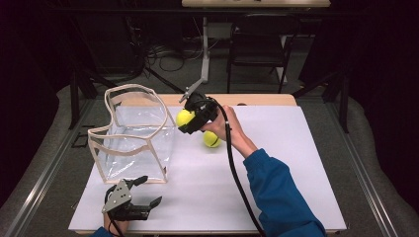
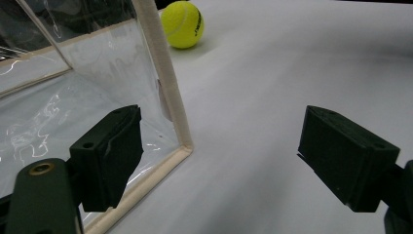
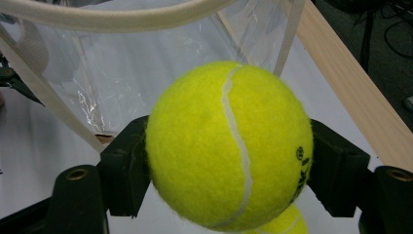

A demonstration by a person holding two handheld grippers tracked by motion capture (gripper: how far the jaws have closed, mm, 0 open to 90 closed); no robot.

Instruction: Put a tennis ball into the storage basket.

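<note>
The right gripper (image 1: 190, 120) clamped a yellow felt tennis ball (image 3: 229, 146) just beside the clear plastic, cream-trimmed bag (image 1: 133, 136). The transfer step appeared underway; next, lift over the rim. The left gripper (image 1: 143, 192) rested open near the bag's corner.

Light fell from overhead on the white tabletop (image 1: 276, 163) — the room around it stayed dark — while glare streaked the clear bag (image 2: 58, 97), and nearby black tongs blurred.

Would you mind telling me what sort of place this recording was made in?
Probably a lab or recording studio: black curtains ring a white-topped table, loose cables lie on the grey floor behind it, and the person works with hand-held grippers.
</note>
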